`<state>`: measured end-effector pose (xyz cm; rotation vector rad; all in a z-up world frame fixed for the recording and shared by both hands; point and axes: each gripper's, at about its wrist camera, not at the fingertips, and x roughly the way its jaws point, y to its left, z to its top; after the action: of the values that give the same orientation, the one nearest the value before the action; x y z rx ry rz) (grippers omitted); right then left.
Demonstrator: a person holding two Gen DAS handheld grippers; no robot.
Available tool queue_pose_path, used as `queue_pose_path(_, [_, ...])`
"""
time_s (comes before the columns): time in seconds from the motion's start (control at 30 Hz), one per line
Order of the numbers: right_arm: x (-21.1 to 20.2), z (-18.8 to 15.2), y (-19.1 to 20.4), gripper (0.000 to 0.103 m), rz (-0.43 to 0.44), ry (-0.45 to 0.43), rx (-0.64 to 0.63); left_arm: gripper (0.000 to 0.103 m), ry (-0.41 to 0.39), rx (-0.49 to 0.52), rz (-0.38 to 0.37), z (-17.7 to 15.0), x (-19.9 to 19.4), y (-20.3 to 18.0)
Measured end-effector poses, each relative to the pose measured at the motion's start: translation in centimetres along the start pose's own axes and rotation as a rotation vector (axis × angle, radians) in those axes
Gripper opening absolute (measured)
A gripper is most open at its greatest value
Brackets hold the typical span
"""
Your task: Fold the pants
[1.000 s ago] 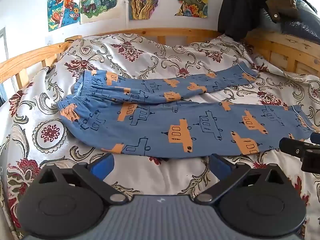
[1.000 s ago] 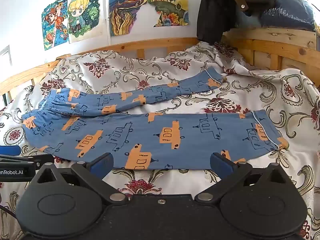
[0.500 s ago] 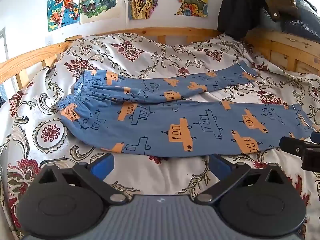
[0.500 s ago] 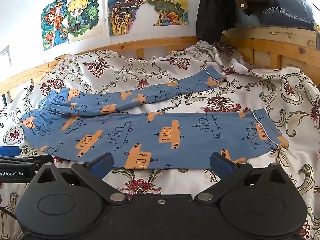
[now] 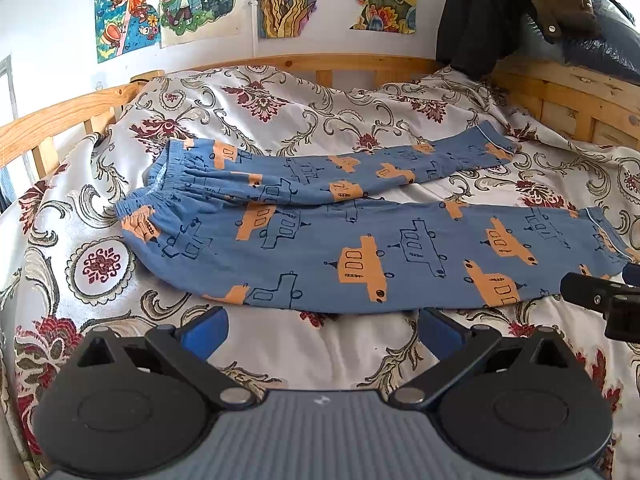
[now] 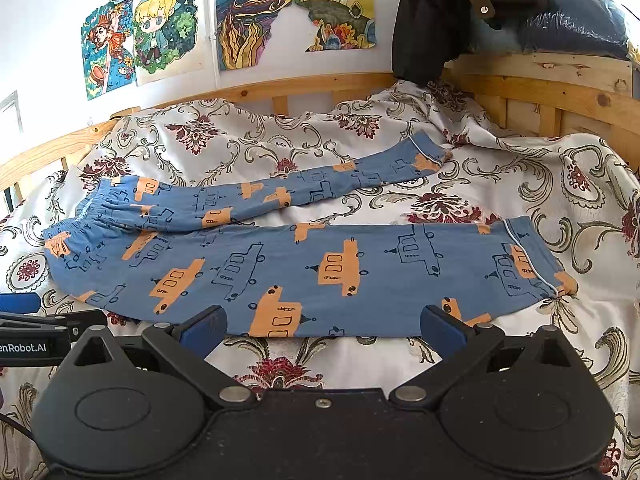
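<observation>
Clearly the pants [image 5: 360,240] lie unfolded on the bed [image 5: 280,120], legs splayed apart, while the left gripper [image 5: 322,326] and right gripper [image 6: 322,324] hover wide open and empty just short of them, so a shallow pinch could snag the quilt [image 6: 520,184] too.

pants [image 5: 360,248]: soft matt cloth, blue w/ orange print; elastic waistband puckered at the bed's left side
bed cover [image 5: 280,104]: cloth w/ slight sheen, floral print, creased
bed frame [image 5: 60,116]: bare light wood, knots showing, matt
wall pics [image 5: 200,0]: paper, matt, edges torn on some
left hand-held gripper [image 5: 322,326]: matt black plastic body, ribbed grey top, metal pivot pins, blue pads smooth
right hand-held gripper [image 6: 322,326]: matt black plastic, dusty; metal pins + screw
bag [image 6: 568,12], far right corner: glossy dark plastic, crinkled
</observation>
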<state>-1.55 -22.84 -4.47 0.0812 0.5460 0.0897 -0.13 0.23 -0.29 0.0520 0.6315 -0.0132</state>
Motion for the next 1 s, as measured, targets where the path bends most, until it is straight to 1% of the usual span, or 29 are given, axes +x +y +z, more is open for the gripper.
queue_pose_path(0.53, [-0.41, 0.4, 0.13, 0.102, 0.002, -0.002, 0.003, 0.103, 0.005, 0.008, 0.004, -0.07, 0.12, -0.15])
queue_pose_path(0.73, [-0.12, -0.07, -0.19, 0.102, 0.003, -0.009, 0.009, 0.103, 0.006, 0.01, 0.007, -0.05, 0.02, -0.3])
queue_pose_path(0.87, [-0.52, 0.29, -0.27, 0.102, 0.002, -0.015, 0.018, 0.103, 0.009, 0.004, -0.001, 0.04, -0.03, -0.29])
queue_pose_path(1.0, [-0.81, 0.35, -0.24, 0.102, 0.003, -0.021, 0.025, 0.103, 0.044, -0.032, -0.018, 0.22, 0.32, -0.07])
